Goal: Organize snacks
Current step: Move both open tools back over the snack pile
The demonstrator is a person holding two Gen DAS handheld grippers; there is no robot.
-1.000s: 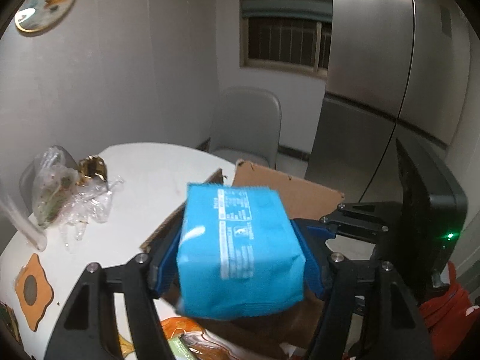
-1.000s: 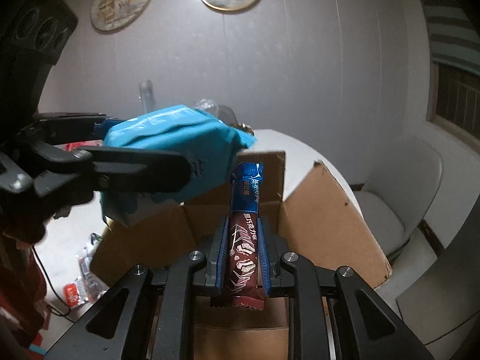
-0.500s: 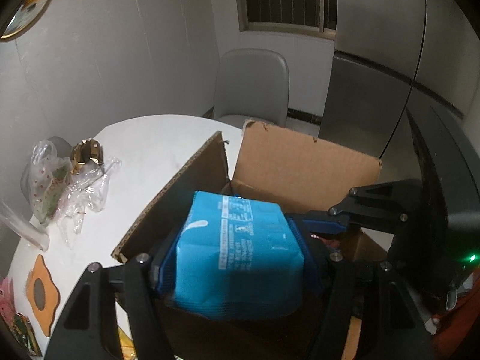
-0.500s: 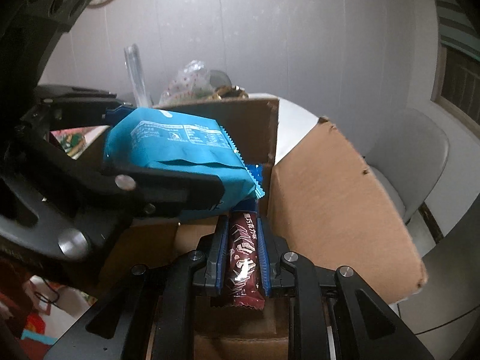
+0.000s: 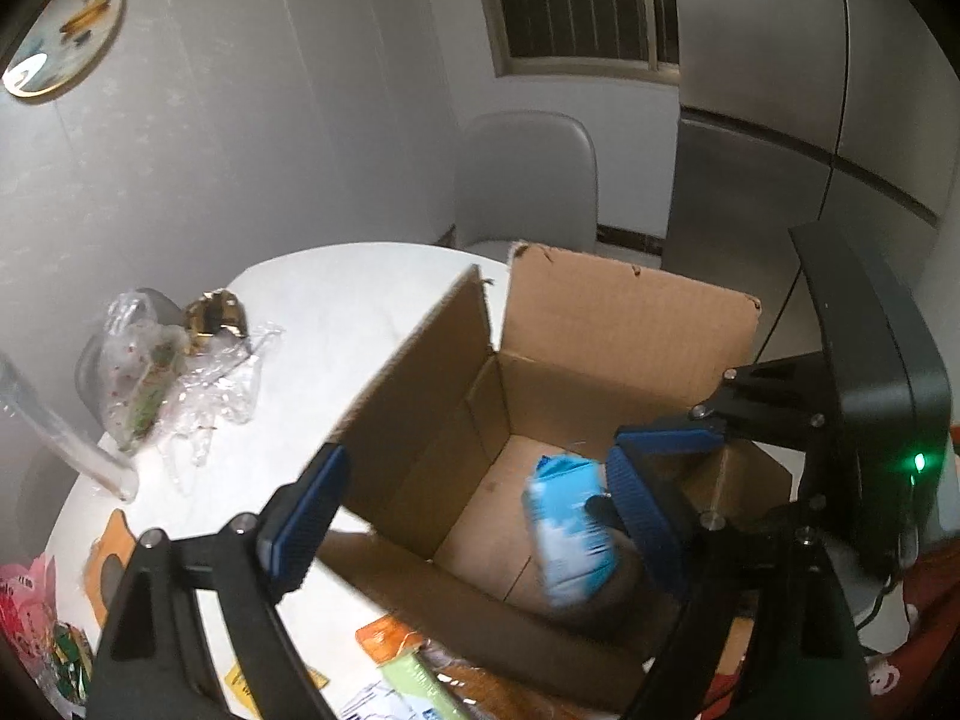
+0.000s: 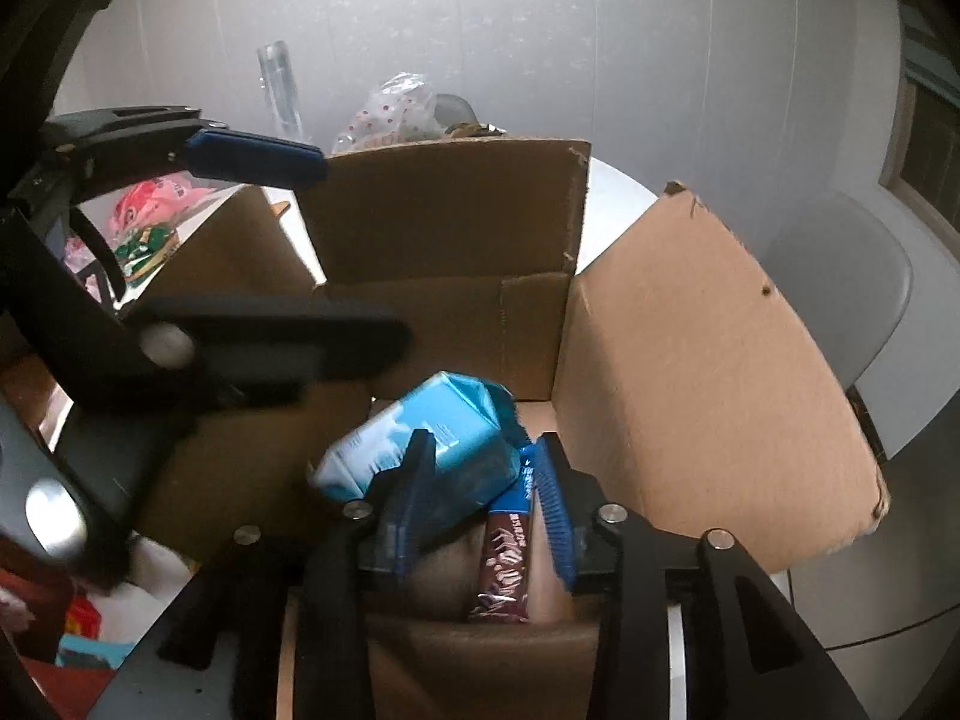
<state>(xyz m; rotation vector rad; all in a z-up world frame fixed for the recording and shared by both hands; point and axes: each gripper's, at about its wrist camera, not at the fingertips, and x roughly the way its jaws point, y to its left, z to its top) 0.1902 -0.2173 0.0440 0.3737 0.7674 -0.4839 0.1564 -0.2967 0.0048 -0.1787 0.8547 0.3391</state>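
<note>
Cardboard box [image 5: 606, 360] stands with its flaps up on the round white worktop [image 5: 336, 300], and both grippers reach down into it.

The left gripper [image 5: 474, 516] has its jaws wide apart; they have just been opening. One blue pad hangs outside the near flap and the other is over the inside of the box. The light blue snack bag [image 5: 570, 534] is no longer pressed between them. It lies tilted in the box, close beside the pad on the right side, blurred in this view, and I cannot tell if it touches that pad.

The right gripper [image 6: 483, 510] has its jaws a little apart, and they too have just been opening. The brown chocolate bar [image 6: 504, 558] stands between the pads, its blue end up, but it looks loose, with a gap on each side. The light blue snack bag [image 6: 420, 450] leans against the pad on the left side of this view and covers part of the bar's top.

Outside the box, a crumpled clear plastic bag [image 5: 162, 384] lies on the worktop near the wall, with a gold wrapper [image 5: 213, 318] beside it. More snack packets [image 5: 36, 618] lie at the near edge of the worktop. A grey chair [image 5: 534, 180] stands behind the worktop.
</note>
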